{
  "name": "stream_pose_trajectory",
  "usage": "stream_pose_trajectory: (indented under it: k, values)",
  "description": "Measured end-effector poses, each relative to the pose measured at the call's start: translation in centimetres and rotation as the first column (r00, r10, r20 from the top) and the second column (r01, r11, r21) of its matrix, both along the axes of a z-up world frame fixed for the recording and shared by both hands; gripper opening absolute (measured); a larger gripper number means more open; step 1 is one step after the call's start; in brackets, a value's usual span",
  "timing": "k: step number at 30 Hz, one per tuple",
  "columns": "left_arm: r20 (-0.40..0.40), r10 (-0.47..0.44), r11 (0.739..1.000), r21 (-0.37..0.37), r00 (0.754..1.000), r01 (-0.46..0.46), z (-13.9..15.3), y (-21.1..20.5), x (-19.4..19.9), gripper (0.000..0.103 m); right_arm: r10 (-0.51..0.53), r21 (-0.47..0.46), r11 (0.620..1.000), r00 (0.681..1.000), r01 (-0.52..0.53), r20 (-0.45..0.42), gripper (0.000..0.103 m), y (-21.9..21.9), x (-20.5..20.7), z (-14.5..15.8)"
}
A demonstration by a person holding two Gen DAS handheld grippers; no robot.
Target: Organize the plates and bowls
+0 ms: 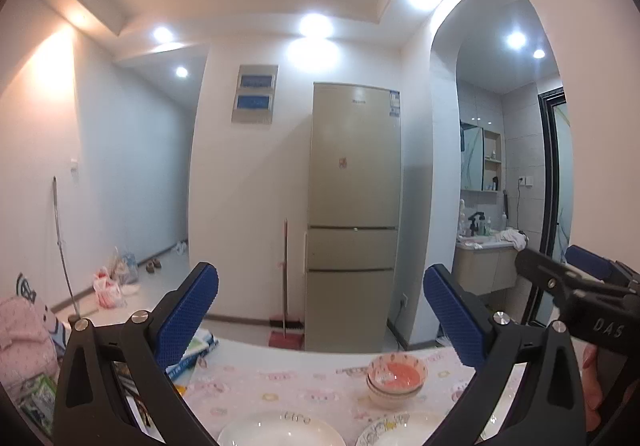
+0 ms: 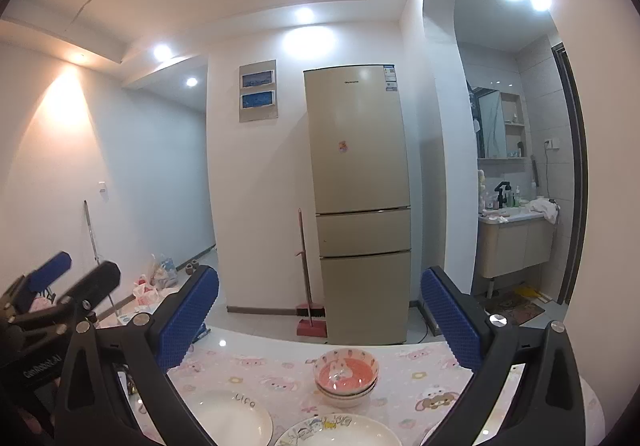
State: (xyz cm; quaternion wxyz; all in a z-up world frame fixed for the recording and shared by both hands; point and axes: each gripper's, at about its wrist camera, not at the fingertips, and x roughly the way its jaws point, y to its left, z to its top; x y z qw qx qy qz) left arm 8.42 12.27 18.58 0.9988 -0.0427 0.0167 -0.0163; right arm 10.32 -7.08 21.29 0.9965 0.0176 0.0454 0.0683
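Bowls (image 2: pixel 346 376), pink inside and nested in a short stack, sit mid-surface on the pink cartoon-print cloth (image 2: pixel 420 386). Nearer lie two white plates, one lettered (image 2: pixel 228 416), one with a cartoon rim (image 2: pixel 340 432). Glazed ceramic will likely be stiff, slippery and breakable; the rim looks like the best hold. Both the left claw (image 1: pixel 320 314) and right claw (image 2: pixel 320 314) gape empty above the dishes.

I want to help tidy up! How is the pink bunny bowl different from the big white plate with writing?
The pink bunny bowl is deep; the white plate with writing is shallow and wider. The bowl tops a stack of bowls; the plate lies singly. Both rest on the pink cartoon tablecloth.
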Motion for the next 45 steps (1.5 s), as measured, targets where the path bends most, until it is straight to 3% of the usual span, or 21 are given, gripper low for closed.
stream_pose_trajectory:
  k: [8,17,21,26,32,39,42,45]
  values:
    - [-0.101,0.031,0.999,0.023,0.994,-0.029,-4.2,1.3,0.4,0.102,0.072,0.003,0.997,0.990,-0.072,-0.118,0.103,2.0,2.0,-3.7]
    - [-0.148,0.060,0.998,0.009,0.987,-0.059,-8.2,3.6,1.5,0.102,0.018,-0.085,0.996,0.988,-0.031,-0.151,0.103,5.4,6.1,-6.0]
    - [-0.196,0.092,0.996,0.015,0.976,-0.091,-9.7,5.6,2.6,0.102,0.038,-0.053,0.997,0.987,-0.047,-0.155,0.103,6.2,7.9,-6.3]
    - [-0.277,0.104,0.994,-0.014,0.955,-0.112,-12.0,7.4,4.4,0.102,0.109,-0.042,0.992,0.966,-0.122,-0.236,0.103,8.0,11.4,-8.0]
    - [-0.380,0.106,0.989,-0.053,0.919,-0.136,-16.1,9.3,6.3,0.102,0.205,-0.026,0.973,0.913,-0.229,-0.351,0.103,10.3,14.8,-13.1]
    - [-0.453,0.099,0.975,-0.135,0.886,-0.179,-19.6,12.2,8.1,0.102,0.234,-0.020,0.963,0.869,-0.270,-0.435,0.102,11.4,16.9,-18.2]
    - [-0.505,0.057,0.964,-0.196,0.861,-0.179,-21.6,13.3,9.1,0.102,0.237,0.021,0.965,0.839,-0.260,-0.490,0.093,11.1,18.3,-20.3]
    - [-0.563,-0.005,0.954,-0.252,0.826,-0.165,-23.2,14.1,10.1,0.102,0.280,0.093,0.956,0.777,-0.277,-0.564,0.083,10.7,20.1,-22.4]
